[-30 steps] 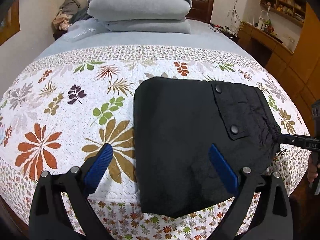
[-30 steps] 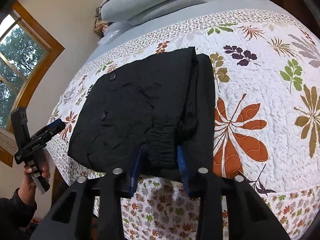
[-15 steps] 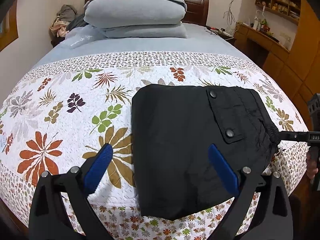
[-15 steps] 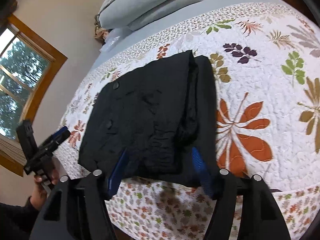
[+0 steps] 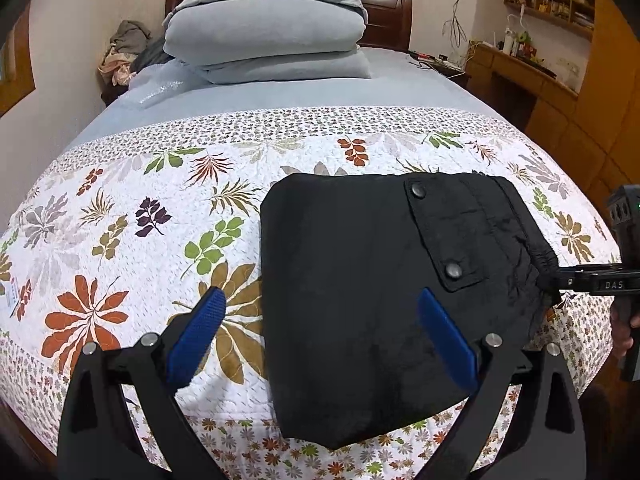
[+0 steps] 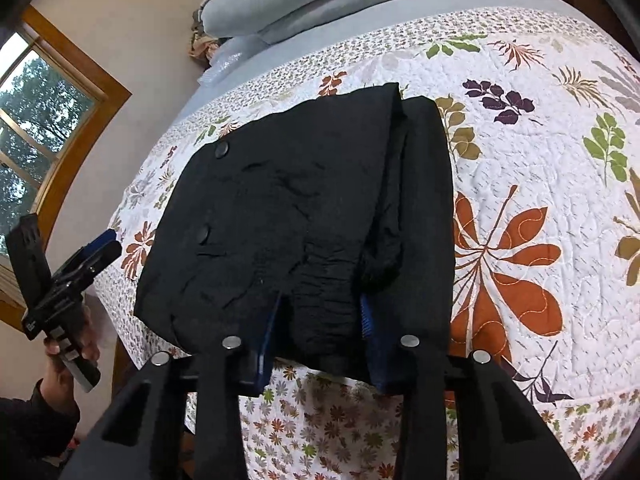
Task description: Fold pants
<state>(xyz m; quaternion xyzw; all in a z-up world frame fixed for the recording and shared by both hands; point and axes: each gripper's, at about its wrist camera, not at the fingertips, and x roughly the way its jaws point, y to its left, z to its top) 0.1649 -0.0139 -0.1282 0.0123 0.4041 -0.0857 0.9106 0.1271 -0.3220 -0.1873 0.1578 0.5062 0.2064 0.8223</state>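
Note:
Black pants lie folded into a compact rectangle near the front edge of the bed, a buttoned pocket flap on top. They also show in the right wrist view. My left gripper is open and empty, held above the pants' near left corner. My right gripper has its blue pads on either side of the gathered elastic waistband at the pants' edge, the jaws partly closed around the fabric. It also shows in the left wrist view, at the pants' right edge.
The floral quilt covers the bed's front half. Grey pillows are stacked at the headboard. A wooden desk with shelves stands on the right. A window is on the wall.
My left gripper has pulled back a little, still open. My right gripper opened wider half a second ago and has now narrowed again around the waistband. The pants stay in place.

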